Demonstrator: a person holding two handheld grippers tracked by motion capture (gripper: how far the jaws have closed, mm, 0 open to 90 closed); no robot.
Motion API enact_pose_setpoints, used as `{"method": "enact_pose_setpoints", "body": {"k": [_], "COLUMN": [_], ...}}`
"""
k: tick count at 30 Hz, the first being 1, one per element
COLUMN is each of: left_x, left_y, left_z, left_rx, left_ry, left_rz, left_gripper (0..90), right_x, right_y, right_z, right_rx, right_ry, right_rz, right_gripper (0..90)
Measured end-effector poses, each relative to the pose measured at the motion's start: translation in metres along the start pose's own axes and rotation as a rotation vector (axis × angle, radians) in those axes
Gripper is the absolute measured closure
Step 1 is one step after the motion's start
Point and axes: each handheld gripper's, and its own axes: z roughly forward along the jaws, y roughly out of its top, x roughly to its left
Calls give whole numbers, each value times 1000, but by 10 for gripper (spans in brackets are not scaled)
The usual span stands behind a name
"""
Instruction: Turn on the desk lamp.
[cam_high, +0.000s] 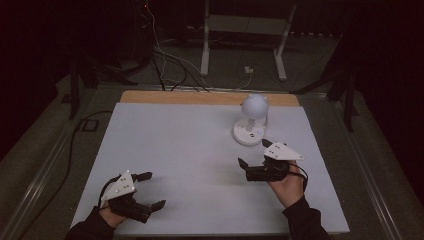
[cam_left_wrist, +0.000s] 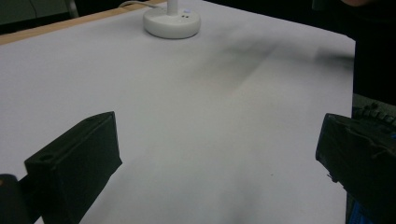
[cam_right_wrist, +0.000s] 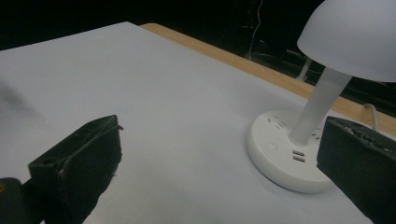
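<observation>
The right gripper (cam_right_wrist: 219, 163), nearest the lens in its own view, has its two black jaws spread wide with nothing between them, hovering low over the pale grey table mat (cam_right_wrist: 154, 93). Just ahead of it, slightly toward its right jaw, stands the small white plastic desk lamp with a domed shade and a round socketed base (cam_right_wrist: 285, 154); that jaw already overlaps the base's edge in the view, though touching or apart I cannot tell.

The work in hand looks like an approach to the lamp. To do it well, I judge the gripper should centre on the slim stem rather than the broad base, come in level, and close gently so the top-heavy shade does not tip.

The left gripper (cam_high: 148, 190), also spread open and empty, sits well apart near the mat's front edge, the lamp far ahead of it. Beyond the lamp runs the wooden table edge (cam_right_wrist: 261, 70), close behind it, with a cable; open room lies on the right gripper's left side.
</observation>
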Motion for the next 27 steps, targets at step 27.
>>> {"method": "enact_pose_setpoints", "body": {"k": [27], "left_x": [0], "left_y": [0], "left_z": [0], "left_rx": [-2], "left_ry": [-5], "left_rz": [-7], "left_gripper": [3], "right_x": [-19], "right_y": [10], "right_z": [44], "right_rx": [-9], "right_ry": [-78], "right_rz": [83], "right_gripper": [0]}}
